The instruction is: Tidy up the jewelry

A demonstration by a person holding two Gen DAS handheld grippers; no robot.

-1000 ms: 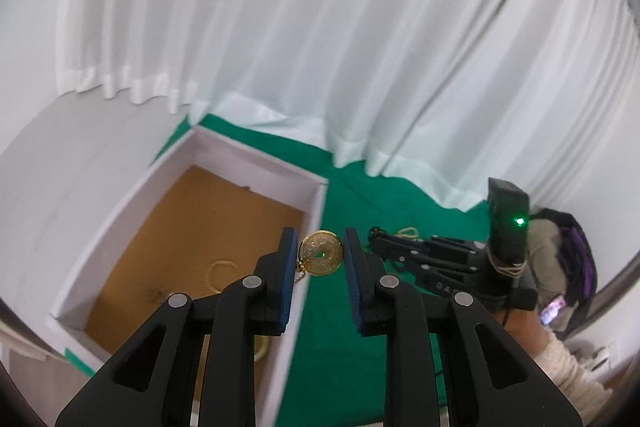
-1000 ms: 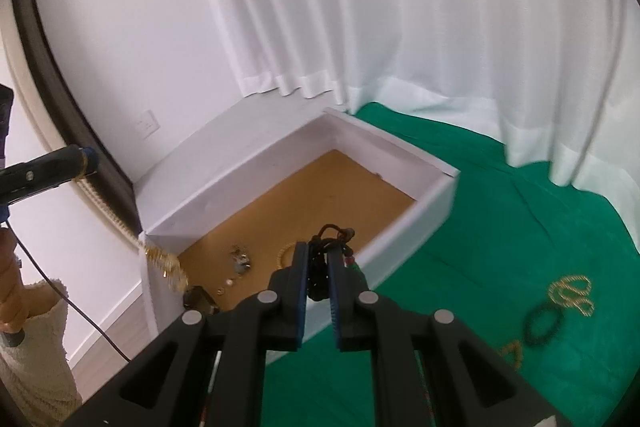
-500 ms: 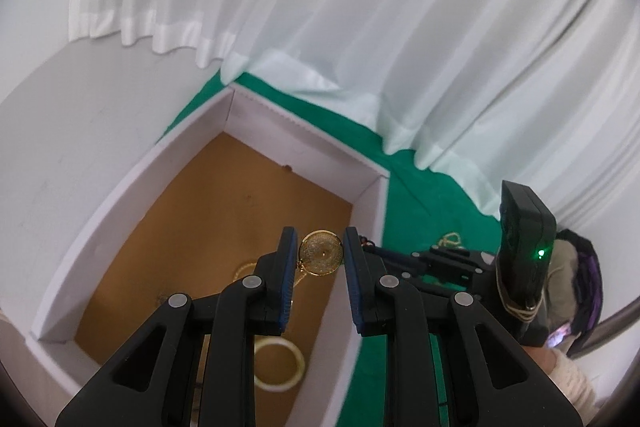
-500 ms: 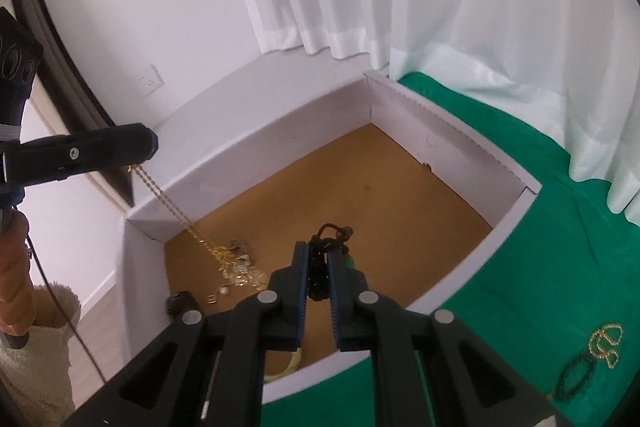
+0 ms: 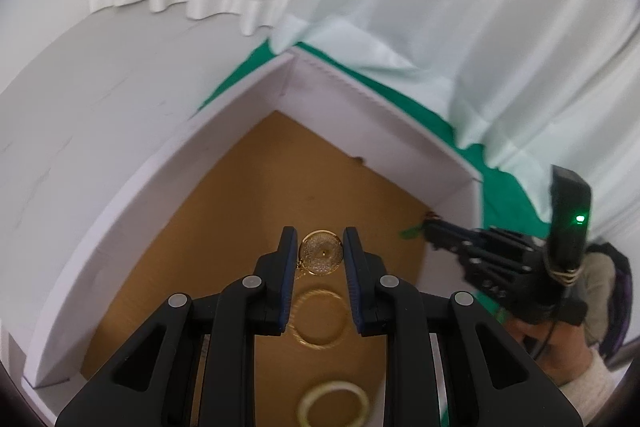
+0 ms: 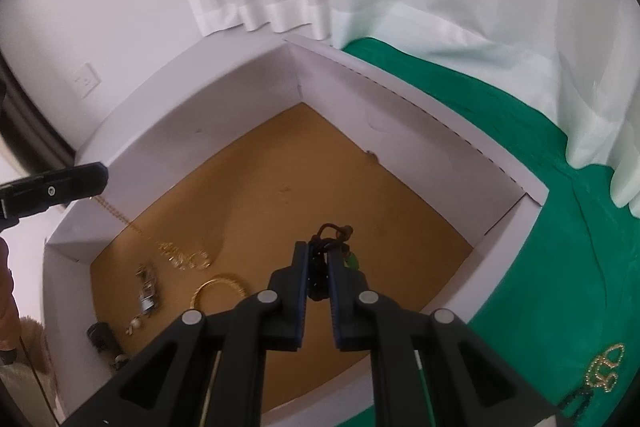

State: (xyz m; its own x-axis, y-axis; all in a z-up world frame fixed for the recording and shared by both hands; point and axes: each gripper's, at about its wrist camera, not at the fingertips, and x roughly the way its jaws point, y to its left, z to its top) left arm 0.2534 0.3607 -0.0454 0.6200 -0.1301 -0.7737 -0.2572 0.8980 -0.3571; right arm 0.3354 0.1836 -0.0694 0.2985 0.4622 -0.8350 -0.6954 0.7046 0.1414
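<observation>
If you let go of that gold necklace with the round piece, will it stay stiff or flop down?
The gold necklace would probably flop: its thin chain already sags from the left gripper into a loose heap on the box floor. The round pendant looks thin and lacy, so likely light. It is flat, so it should lie still rather than roll.

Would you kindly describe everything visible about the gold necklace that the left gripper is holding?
The gold necklace shows a round, flat, mesh-textured disc pendant, metallic-looking, pinched between the left gripper fingers. In the right wrist view its fine chain hangs slanting down into the white box, its bunched lower end resting on the brown floor.
</observation>
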